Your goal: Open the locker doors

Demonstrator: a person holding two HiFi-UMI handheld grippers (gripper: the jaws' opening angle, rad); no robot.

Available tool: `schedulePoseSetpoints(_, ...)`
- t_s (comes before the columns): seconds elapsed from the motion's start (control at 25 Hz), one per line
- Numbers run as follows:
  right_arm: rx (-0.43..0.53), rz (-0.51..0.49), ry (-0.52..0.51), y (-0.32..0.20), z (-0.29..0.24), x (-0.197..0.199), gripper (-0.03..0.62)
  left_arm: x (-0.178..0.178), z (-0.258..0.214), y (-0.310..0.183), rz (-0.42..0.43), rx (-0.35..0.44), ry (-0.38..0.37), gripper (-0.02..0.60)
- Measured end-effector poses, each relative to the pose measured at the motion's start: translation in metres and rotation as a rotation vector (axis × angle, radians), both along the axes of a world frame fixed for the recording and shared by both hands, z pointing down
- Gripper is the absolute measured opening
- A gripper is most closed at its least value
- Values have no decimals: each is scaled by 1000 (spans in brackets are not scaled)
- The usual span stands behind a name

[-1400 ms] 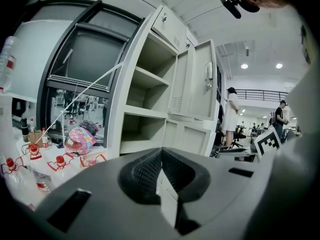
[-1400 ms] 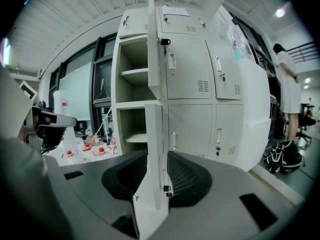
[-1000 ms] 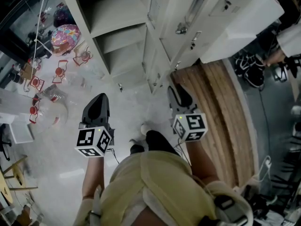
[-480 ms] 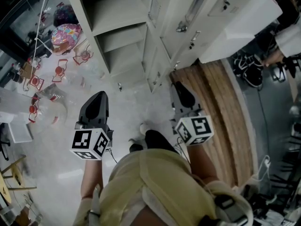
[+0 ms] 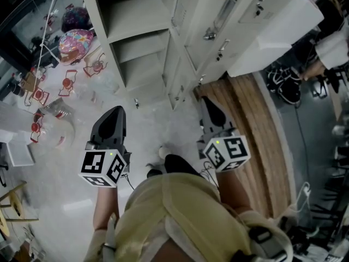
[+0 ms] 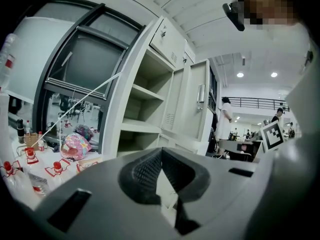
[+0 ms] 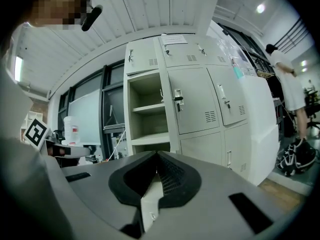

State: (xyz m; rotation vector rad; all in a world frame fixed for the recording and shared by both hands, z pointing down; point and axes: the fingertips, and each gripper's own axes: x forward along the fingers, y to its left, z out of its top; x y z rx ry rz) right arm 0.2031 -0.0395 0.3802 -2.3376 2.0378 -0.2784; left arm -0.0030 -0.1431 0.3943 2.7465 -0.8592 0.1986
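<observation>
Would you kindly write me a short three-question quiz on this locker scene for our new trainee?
1. True or false: every compartment of the locker is closed.
2. What is between the jaws of the left tool? A) a door handle; B) nothing; C) a key.
3. In the right gripper view, on which side of the shelves are the closed doors with handles?

Key
1. False: one compartment stands open and shows its shelves.
2. B: the jaws are together and hold nothing.
3. On their right.
</observation>
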Motion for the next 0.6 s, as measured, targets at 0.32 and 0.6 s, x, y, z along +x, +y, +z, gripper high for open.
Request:
schedulePoseSetpoints(0.32, -2, -16, -2, -3, -4, 0, 3, 1, -3, 3, -3, 5, 5, 5)
schedulePoseSetpoints(0.6, -4, -8, 10, -10, -6, 6, 3, 2, -6, 0, -13, 7, 3, 4)
